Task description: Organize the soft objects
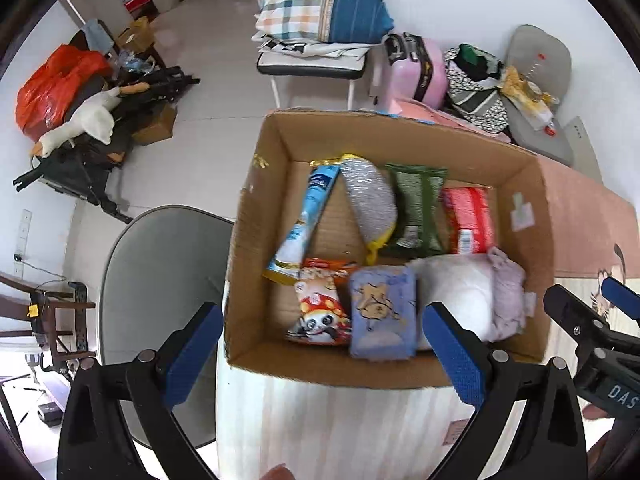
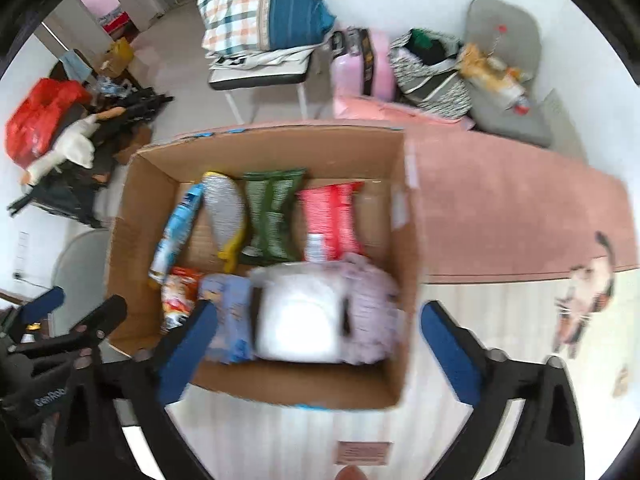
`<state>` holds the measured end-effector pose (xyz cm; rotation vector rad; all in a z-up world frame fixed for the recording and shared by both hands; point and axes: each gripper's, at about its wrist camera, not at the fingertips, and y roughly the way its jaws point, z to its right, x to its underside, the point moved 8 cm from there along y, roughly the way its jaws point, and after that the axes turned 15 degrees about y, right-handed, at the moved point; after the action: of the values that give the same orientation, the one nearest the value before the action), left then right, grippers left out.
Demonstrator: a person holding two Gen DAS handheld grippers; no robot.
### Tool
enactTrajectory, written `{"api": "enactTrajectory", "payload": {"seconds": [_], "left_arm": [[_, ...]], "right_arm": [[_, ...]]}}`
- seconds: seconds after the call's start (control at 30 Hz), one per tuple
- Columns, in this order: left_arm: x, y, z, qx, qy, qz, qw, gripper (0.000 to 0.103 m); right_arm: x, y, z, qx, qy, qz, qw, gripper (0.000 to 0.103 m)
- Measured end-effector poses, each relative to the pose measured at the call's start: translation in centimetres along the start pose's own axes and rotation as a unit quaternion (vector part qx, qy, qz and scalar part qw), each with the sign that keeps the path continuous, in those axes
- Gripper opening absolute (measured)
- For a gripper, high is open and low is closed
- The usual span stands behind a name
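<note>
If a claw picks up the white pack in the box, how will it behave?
The white pack bulges with rounded edges, so it probably squashes and feels light. Its glossy wrap may slip. It lies wedged against the lilac cloth, which might drag along.

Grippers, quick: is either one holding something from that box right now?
Left gripper: open, holding nothing, above the cardboard box.
Right gripper: open wide, holding nothing; the white pack lies in the box below.
</note>
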<state>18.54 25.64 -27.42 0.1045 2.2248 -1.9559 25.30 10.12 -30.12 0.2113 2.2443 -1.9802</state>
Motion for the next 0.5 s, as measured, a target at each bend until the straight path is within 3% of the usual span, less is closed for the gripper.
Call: {"api": "enactTrajectory", "payload": {"seconds": [0.3,0.5], "left_arm": [[0.9,-5.2,1.6,0.005,0.006,0.038,0.9993,0.102],[2.8,-12.3,2.2,0.000,0.007,0.087,0.9962,0.102]], "right_arm": [[1.8,-6.1,3.9,0.011,0.019,0.037,0.999,0.103],[3.8,-14.8,5.5,0.000,0.013,0.093,0.996,0.103]]}}
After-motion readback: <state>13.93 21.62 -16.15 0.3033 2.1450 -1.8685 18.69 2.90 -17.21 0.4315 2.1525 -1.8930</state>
